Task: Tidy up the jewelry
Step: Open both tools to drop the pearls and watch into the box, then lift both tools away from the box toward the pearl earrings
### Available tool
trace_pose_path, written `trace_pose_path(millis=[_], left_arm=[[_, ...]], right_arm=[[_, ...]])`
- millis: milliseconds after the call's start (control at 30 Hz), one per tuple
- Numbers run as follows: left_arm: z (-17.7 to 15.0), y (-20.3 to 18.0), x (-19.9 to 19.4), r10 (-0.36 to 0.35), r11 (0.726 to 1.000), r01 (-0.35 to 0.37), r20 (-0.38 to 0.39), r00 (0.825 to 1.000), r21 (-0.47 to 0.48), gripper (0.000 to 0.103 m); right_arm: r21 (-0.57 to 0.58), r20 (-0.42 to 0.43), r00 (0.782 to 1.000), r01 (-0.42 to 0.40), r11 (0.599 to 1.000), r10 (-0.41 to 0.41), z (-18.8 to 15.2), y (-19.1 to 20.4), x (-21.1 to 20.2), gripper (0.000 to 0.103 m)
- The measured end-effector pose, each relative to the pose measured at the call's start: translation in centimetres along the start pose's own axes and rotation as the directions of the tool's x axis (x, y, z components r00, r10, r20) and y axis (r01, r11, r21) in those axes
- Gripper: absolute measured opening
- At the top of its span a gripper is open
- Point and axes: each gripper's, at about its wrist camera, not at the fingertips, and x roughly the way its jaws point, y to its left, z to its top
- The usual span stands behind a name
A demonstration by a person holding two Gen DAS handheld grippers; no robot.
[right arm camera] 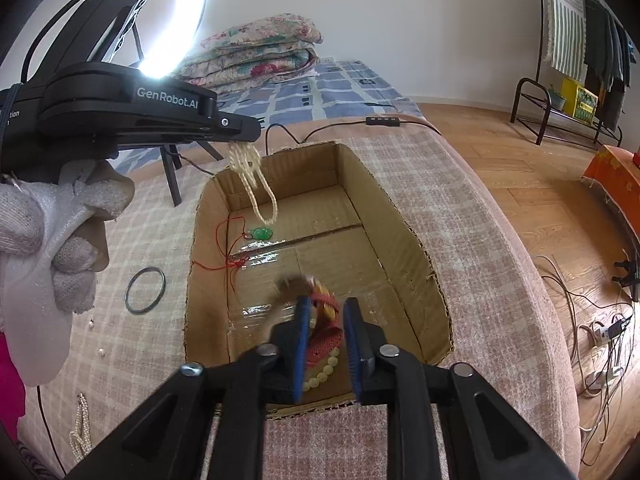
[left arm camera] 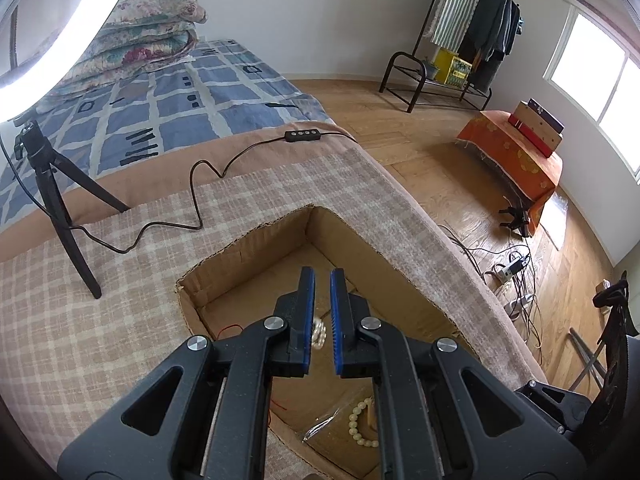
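An open cardboard box (right arm camera: 404, 240) sits on the plaid bed cover. My left gripper (left arm camera: 322, 276) is shut on a looped pearl necklace (right arm camera: 256, 184), which hangs from its tips over the box's far left corner; pearls show between its pads (left arm camera: 318, 330). My right gripper (right arm camera: 325, 304) hovers over the box's near end with a red and yellow woven pouch (right arm camera: 326, 328) between its blue pads, blurred; whether it is gripped is unclear. A pale bead bracelet (right arm camera: 320, 376) lies below it, also in the left wrist view (left arm camera: 356, 424). A green pendant on red cord (right arm camera: 262, 233) lies in the box.
A black bangle (right arm camera: 145, 284) and a pearl strand (right arm camera: 80, 432) lie on the cover left of the box. A ring light on a tripod (left arm camera: 60, 200) stands behind, its cable (left arm camera: 200, 184) trailing across the bed. Folded quilts (right arm camera: 260, 52) lie at the back.
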Motion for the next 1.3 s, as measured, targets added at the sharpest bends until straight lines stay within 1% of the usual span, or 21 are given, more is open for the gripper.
trace_pose_path(millis=[67,100,133,200,300,367,433,567,633,733,767,833,867,933,1000,1167,1300], left_arm=[[0.0,0.0,0.0,0.004,1.0,-0.004,-0.001,1.0,0.0,0.019],[0.0,0.0,-0.1,0.002,1.0,-0.002,0.003,1.0,-0.002,0.036],[0.0,0.0,-0.3,-0.001,1.0,0.001,0.011,1.0,-0.004,0.041],[-0.1,0.0,-0.8,0.002,1.0,-0.002,0.02,1.0,0.001,0.041],[-0.3,0.2,-1.8,0.01,1.0,-0.01,0.029,1.0,0.001,0.041],[-0.4,0.4,-2.7,0.01,1.0,-0.01,0.034,0.999,-0.003,0.041],[-0.5,0.7,-3.7,0.011,1.0,-0.011,0.042,0.999,-0.004,0.041],[-0.7,1.1,-6.1,0.009,1.0,-0.009,0.062,0.998,-0.006,0.041],[-0.7,1.3,-7.5,0.02,1.0,-0.019,0.079,0.997,-0.003,0.041],[-0.9,1.7,-9.6,0.031,1.0,-0.031,0.101,0.994,-0.002,0.041],[-0.9,1.8,-10.4,0.039,0.999,-0.039,0.109,0.993,-0.002,0.043],[-1.2,2.3,-12.1,0.064,0.998,-0.063,0.129,0.99,-0.009,0.066],[-1.3,2.7,-12.8,0.072,0.997,-0.07,0.14,0.988,-0.018,0.068],[-1.7,3.5,-14.2,0.078,0.997,-0.075,0.149,0.986,-0.03,0.069],[-2.2,4.3,-15.6,0.098,0.995,-0.093,0.152,0.984,-0.041,0.069],[-4.2,6.0,-18.7,0.139,0.99,-0.133,0.155,0.978,-0.048,0.069],[-6.5,7.7,-21.6,0.166,0.985,-0.158,0.161,0.973,-0.063,0.069]], right_arm=[[-0.009,0.008,1.0,0.007,1.0,-0.007,0.1,0.2,-0.2,0.029],[-0.014,0.01,1.0,0.009,1.0,-0.009,0.1,0.3,-0.3,0.033],[-0.017,0.015,1.0,0.013,1.0,-0.012,0.1,0.4,-0.5,0.041],[-0.018,0.029,0.999,0.02,1.0,-0.02,0.2,0.5,-0.8,0.053],[-0.022,0.043,0.999,0.027,0.999,-0.026,0.3,0.7,-1.4,0.054],[-0.019,0.05,0.998,0.028,0.999,-0.027,0.4,0.8,-1.9,0.057],[-0.018,0.059,0.998,0.032,0.999,-0.031,0.4,0.9,-2.3,0.064],[-0.025,0.082,0.996,0.039,0.999,-0.036,0.6,1.3,-3.5,0.073],[-0.031,0.092,0.995,0.041,0.999,-0.038,0.7,1.7,-4.1,0.083],[-0.04,0.105,0.993,0.054,0.998,-0.049,0.7,2.2,-4.8,0.088],[-0.047,0.103,0.993,0.054,0.997,-0.048,0.8,2.5,-5.0,0.089],[-0.064,0.103,0.994,0.05,0.997,-0.043,0.7,2.9,-5.4,0.095],[-0.072,0.107,0.993,0.052,0.996,-0.044,0.7,3.2,-5.6,0.096],[-0.091,0.118,0.992,0.061,0.994,-0.05,0.5,3.8,-5.9,0.1],[-0.113,0.124,0.991,0.061,0.992,-0.047,0.4,4.5,-6.2,0.1],[-0.149,0.124,0.992,0.033,0.988,-0.015,-0.2,5.9,-6.6,0.103],[-0.153,0.122,0.993,0.016,0.988,0.003,-0.7,6.6,-6.8,0.103]])
